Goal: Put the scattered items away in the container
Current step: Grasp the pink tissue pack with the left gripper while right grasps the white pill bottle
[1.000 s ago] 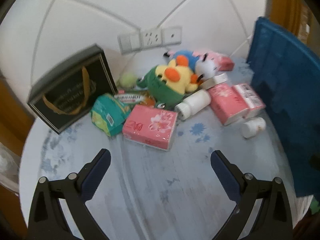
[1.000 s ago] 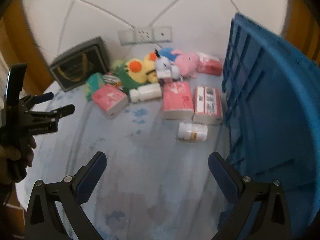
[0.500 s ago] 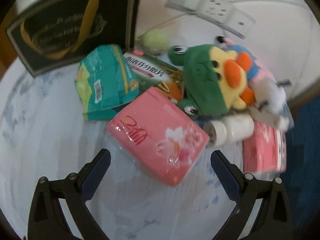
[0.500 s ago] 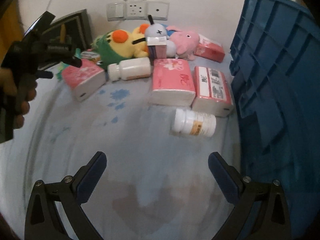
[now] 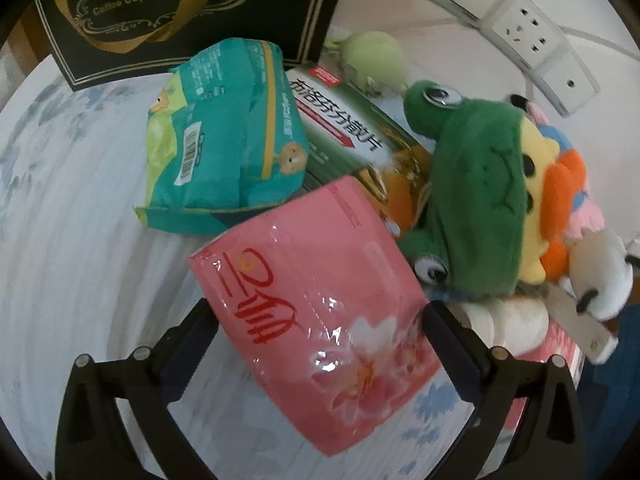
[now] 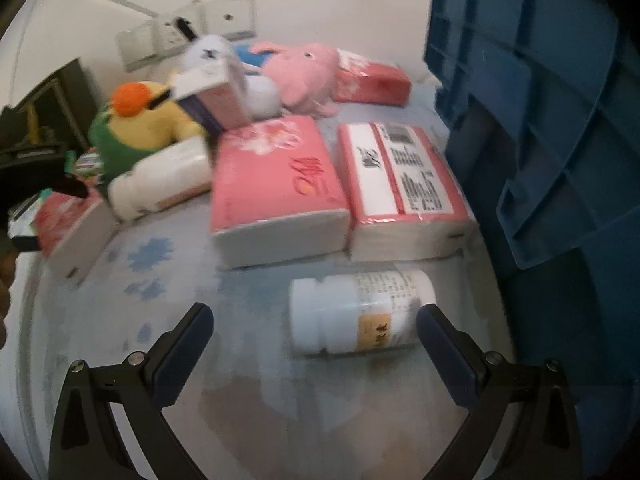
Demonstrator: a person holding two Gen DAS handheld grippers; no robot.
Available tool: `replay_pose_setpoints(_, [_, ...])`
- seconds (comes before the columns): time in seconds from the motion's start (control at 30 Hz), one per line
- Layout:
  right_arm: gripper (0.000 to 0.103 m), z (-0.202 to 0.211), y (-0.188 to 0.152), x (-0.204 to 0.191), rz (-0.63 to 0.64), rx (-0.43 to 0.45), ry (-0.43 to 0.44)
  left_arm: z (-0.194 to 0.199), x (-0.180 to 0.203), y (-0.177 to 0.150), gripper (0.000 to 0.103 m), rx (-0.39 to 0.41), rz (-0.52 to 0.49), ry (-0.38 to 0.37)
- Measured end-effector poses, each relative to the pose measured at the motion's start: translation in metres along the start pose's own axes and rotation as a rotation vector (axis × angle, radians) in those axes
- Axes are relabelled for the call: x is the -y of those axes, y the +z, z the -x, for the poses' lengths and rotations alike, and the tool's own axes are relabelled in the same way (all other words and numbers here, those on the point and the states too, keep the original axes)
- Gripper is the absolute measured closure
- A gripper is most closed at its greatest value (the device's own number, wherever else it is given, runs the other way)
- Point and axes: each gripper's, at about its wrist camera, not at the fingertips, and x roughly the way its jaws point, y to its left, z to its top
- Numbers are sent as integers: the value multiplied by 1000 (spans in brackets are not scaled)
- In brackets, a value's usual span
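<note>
So the left tongs (image 5: 318,344) are spread wide around a pink tissue pack (image 5: 320,336), one finger at each side, not squeezing it. That pack is boxed in: teal packet (image 5: 224,152) and green box (image 5: 352,136) behind it, frog plush (image 5: 472,208) touching its right corner, black gift bag (image 5: 184,12) against the wall. Open bench (image 5: 80,240) only to its left.

Right tongs (image 6: 314,344) are also spread, hovering low over the bench with a white bottle (image 6: 360,312) lying on its side between the fingers, nearer the right one. Blue crate (image 6: 560,120) stands just right of it, so not much room on that side; bare bench (image 6: 240,400) in front.

Count from the right view: four pink packs, two white bottles, and a heap of plush toys, with a pink pig (image 6: 308,72) at the back.
</note>
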Motion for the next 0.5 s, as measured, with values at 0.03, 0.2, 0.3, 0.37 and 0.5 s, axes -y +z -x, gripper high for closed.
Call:
replay_pose_setpoints(0.03, [0,-4,0,1,-5,-6,-10,-1,1,0,0,5,5,9])
replay_pose_setpoints(0.2, [0,-20,-2,2,-5,-37,-31,-4,7,-1,0,29,41,63])
replay_pose_setpoints(0.3, [0,-24,-1,1,-5,-40,-35,-5,12,-3,0,32,45,107])
replay_pose_setpoints(0.37, [0,-25,0,3,-14,-40,-31,-6,15,-3,0,27,56,133])
replay_pose_setpoints(0.5, [5,-31,3,7,-27,-48,-37,-12,22,-4,0,28,31,199])
